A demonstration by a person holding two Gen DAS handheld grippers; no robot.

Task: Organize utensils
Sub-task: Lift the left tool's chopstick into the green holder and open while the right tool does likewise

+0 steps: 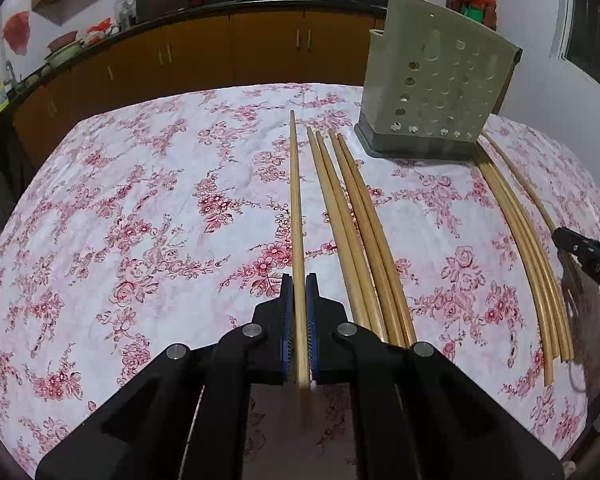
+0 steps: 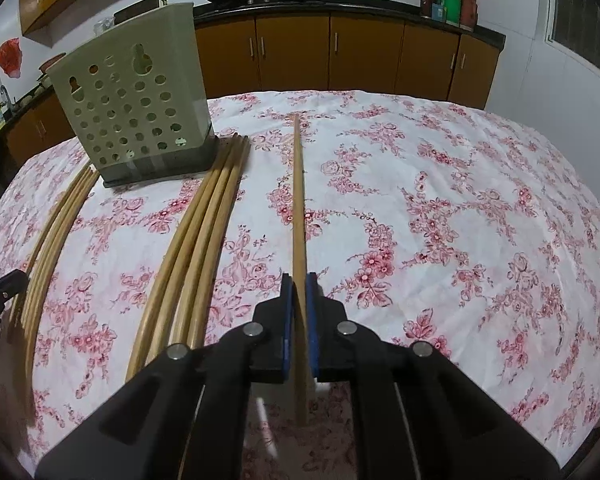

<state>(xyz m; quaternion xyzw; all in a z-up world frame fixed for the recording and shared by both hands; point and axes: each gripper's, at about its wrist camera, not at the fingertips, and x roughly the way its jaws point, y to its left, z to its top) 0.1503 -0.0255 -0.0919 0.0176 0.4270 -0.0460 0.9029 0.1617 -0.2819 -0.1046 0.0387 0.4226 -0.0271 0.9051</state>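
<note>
My left gripper (image 1: pixel 299 280) is shut on one wooden chopstick (image 1: pixel 296 200) that points away over the floral tablecloth. My right gripper (image 2: pixel 299 279) is shut on another wooden chopstick (image 2: pixel 299 200), also pointing away. A green perforated utensil holder (image 1: pixel 432 84) stands upright at the back of the table; it also shows in the right wrist view (image 2: pixel 134 100). Several loose chopsticks (image 1: pixel 360 232) lie right of the left gripper. Another bunch (image 2: pixel 196 240) lies between the holder and my right gripper. The right gripper's tip (image 1: pixel 580 252) shows at the left view's right edge.
The table (image 1: pixel 140 200) carries a white cloth with red flowers. More chopsticks (image 1: pixel 528 260) lie right of the holder, also seen in the right wrist view (image 2: pixel 52 232). Brown kitchen cabinets (image 2: pixel 360 56) with pans on the counter run behind the table.
</note>
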